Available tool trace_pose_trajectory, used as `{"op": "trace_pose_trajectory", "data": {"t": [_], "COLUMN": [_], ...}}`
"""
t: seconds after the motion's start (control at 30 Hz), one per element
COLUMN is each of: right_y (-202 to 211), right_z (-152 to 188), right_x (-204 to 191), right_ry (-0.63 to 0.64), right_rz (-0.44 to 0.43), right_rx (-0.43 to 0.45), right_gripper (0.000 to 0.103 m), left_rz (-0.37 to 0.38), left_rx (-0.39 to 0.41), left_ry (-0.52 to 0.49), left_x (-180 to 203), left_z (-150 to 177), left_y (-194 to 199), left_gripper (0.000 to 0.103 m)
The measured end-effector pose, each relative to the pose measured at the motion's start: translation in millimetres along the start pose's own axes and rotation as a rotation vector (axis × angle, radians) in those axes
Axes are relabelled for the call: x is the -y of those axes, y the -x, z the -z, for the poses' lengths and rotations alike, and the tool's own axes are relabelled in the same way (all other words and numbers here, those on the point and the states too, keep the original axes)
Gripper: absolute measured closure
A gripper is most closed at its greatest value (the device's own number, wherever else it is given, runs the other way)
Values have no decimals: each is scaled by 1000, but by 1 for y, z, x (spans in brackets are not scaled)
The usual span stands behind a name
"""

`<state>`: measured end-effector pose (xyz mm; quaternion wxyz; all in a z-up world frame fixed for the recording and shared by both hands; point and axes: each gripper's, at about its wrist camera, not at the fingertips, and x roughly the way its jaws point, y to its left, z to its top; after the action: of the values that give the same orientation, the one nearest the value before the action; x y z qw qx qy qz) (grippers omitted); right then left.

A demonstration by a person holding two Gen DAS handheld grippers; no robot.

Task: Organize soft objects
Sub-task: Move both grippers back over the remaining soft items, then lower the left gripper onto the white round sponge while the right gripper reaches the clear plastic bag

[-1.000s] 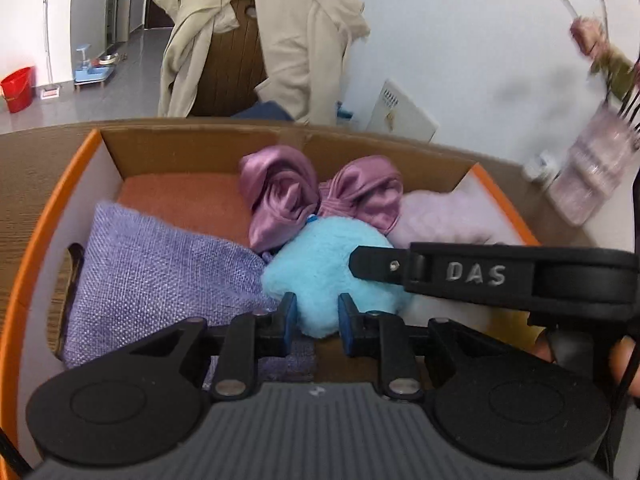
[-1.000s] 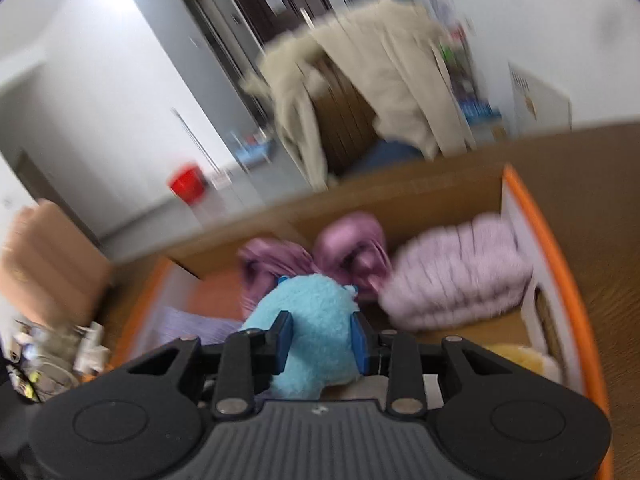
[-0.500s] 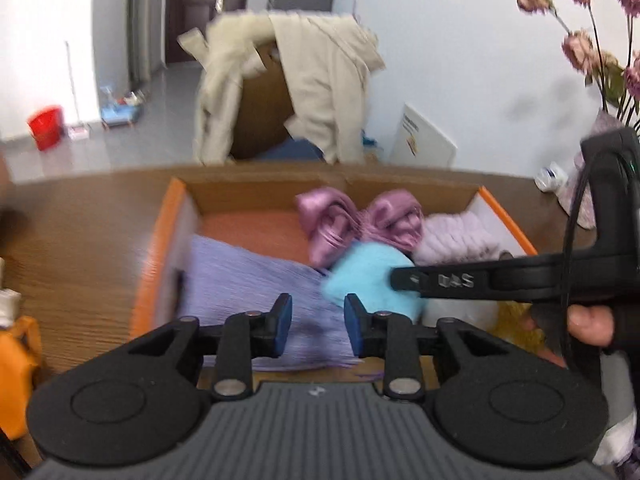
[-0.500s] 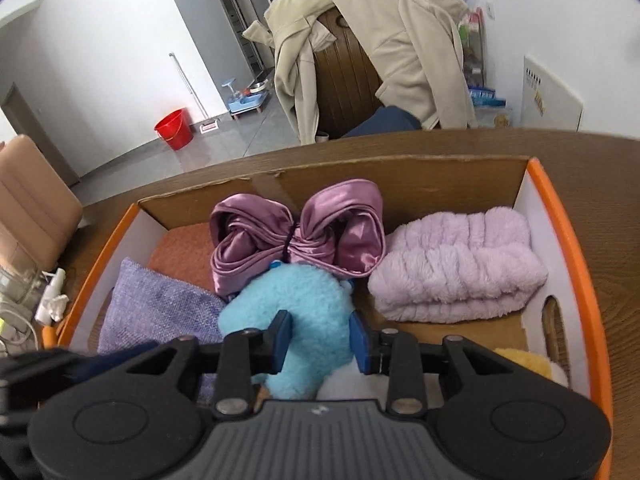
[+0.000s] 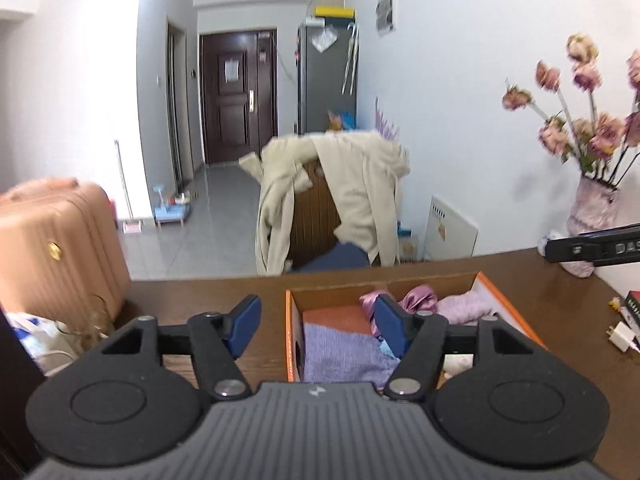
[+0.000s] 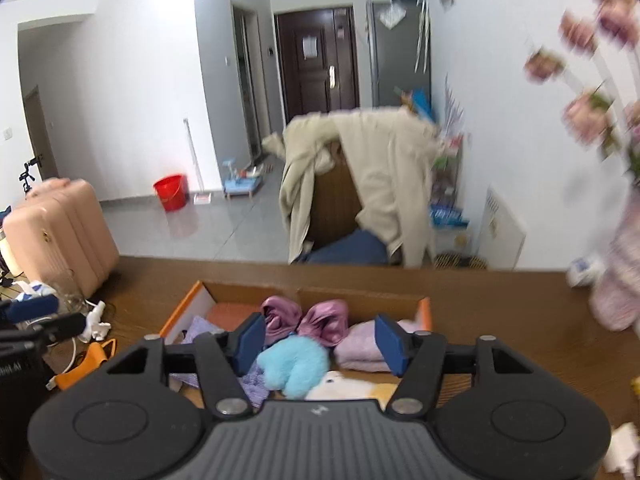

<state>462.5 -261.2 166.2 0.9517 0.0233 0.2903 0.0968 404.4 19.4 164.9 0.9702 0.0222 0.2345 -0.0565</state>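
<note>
An orange-edged cardboard box (image 6: 182, 312) (image 5: 289, 336) on the brown table holds soft things: a light-blue plush toy (image 6: 294, 364), a purple satin bow (image 6: 304, 322), a folded lilac towel (image 6: 360, 346) (image 5: 464, 304), a lavender woven cloth (image 5: 340, 350) and a white-and-yellow plush (image 6: 352, 388). My right gripper (image 6: 318, 344) hangs above the box's near side, jaws opening, nothing pressed between its pads. My left gripper (image 5: 318, 326) is raised above the box's left wall, jaws opening and empty. One finger of the right gripper (image 5: 596, 246) shows at the left wrist view's right edge.
A vase of pink flowers (image 5: 592, 216) stands at the table's right. A white plug (image 5: 622, 338) and a book lie near it. Cables and an orange item (image 6: 86, 364) lie left of the box. A chair draped with a beige coat (image 6: 360, 184) stands behind the table, and a pink suitcase (image 5: 52, 240) stands on the left.
Both grippers rose up and back from inside the box and spread their jaws. The right one let go of the blue plush toy, which now lies in the box.
</note>
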Motion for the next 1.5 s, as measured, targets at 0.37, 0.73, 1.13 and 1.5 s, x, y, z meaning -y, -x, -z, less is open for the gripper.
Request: {"op": "trace_pose_trajectory", "data": {"t": [0.37, 0.73, 1.13, 1.5], "right_y": [124, 222, 249, 215], "right_z": [49, 189, 344, 349], "right_x": [-1, -45, -95, -89], "right_ry": [51, 168, 129, 71], "right_rz": [0, 26, 104, 107], "right_rx": [139, 357, 404, 320], "right_gripper": [24, 11, 0, 0], "left_rz": [13, 3, -50, -41], "left_rx": [119, 329, 343, 240], "left_ry": [-30, 9, -48, -4], "left_x": [5, 24, 29, 24], "left_z": [38, 167, 281, 278], "left_y": [107, 221, 255, 214], "left_gripper": [24, 7, 0, 0]}}
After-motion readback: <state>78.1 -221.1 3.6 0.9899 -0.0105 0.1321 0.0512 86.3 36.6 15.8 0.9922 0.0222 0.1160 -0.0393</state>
